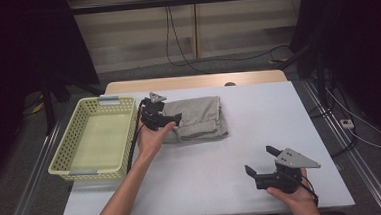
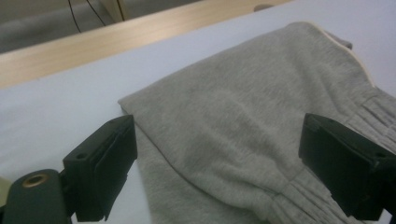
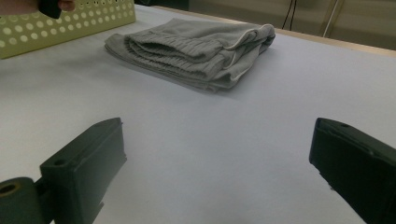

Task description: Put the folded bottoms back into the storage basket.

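Note:
A folded grey garment (image 1: 199,118) with a ribbed waistband lies on the white table (image 1: 241,149), just right of the basket. My left gripper (image 1: 171,111) is at the garment's left edge, open. In the left gripper view its jaws straddle the cloth (image 2: 247,126) with the fabric lying between them, and the left gripper (image 2: 219,172) grips nothing. My right gripper (image 1: 261,160) rests near the table's front right, open and empty. From the right gripper view the garment (image 3: 196,46) lies well ahead of the right gripper (image 3: 219,172), with bare table between.
A pale yellow perforated basket (image 1: 61,150) stands empty at the table's left edge, its wall also visible in the right gripper view (image 3: 70,21). A wooden strip (image 1: 192,82) runs along the table's far edge. Cables trail on the floor beyond.

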Available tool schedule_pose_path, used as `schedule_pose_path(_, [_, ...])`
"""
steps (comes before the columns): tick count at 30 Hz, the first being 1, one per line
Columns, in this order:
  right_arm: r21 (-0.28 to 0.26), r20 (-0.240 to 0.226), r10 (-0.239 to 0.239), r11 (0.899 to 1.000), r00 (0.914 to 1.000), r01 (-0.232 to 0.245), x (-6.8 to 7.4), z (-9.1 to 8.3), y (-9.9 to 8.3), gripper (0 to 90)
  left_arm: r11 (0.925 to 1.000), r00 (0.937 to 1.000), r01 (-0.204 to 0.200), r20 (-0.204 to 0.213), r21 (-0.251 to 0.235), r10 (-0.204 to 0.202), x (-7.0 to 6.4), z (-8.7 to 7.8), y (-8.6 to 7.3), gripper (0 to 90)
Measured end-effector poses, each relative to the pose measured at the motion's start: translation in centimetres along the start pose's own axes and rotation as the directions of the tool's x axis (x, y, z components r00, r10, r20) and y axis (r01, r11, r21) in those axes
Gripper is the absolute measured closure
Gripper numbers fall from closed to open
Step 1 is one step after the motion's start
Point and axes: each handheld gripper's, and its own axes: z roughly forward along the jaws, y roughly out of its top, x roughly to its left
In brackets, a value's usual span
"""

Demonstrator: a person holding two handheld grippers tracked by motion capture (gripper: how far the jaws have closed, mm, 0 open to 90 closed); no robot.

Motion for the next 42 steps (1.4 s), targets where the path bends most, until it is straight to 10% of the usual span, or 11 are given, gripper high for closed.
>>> schedule_pose_path(13, [-0.003, 0.0, 0.0, 1.0, 1.0, 0.0, 0.0, -0.1, 0.0, 4.1, 0.9967, 0.9996, 0.017, -0.025, 0.079, -0.015, 0.6, 3.1, -0.8, 15.3])
schedule_pose_path(18, [0.001, -0.003, 0.0, 1.0, 1.0, 0.0, 0.0, 0.0, 0.0, 4.2, 0.9914, 0.9933, 0.116, 0.0, 0.062, -0.116, 1.2, 3.9, -1.1, 18.3])
schedule_pose_path(25, [0.004, -0.001, 0.0, 1.0, 1.0, 0.0, 0.0, -0.1, 0.0, 4.3, 0.994, 0.9964, 0.065, -0.061, 0.088, -0.06, 1.0, 4.8, -1.2, 20.1])
schedule_pose_path(34, [0.004, -0.014, 0.007, 1.0, 0.9999, -0.007, 0.0, -0.1, 0.0, 4.4, 0.9748, 0.9821, 0.166, -0.115, 0.15, -0.149, 3.1, 5.7, -2.2, 10.5])
schedule_pose_path(42, [0.006, -0.015, 0.003, 1.0, 0.9999, -0.002, 0.1, 0.0, 0.0, 4.4, 0.9697, 0.9838, 0.168, -0.093, 0.177, -0.153, 2.6, 5.4, -2.0, 19.1])
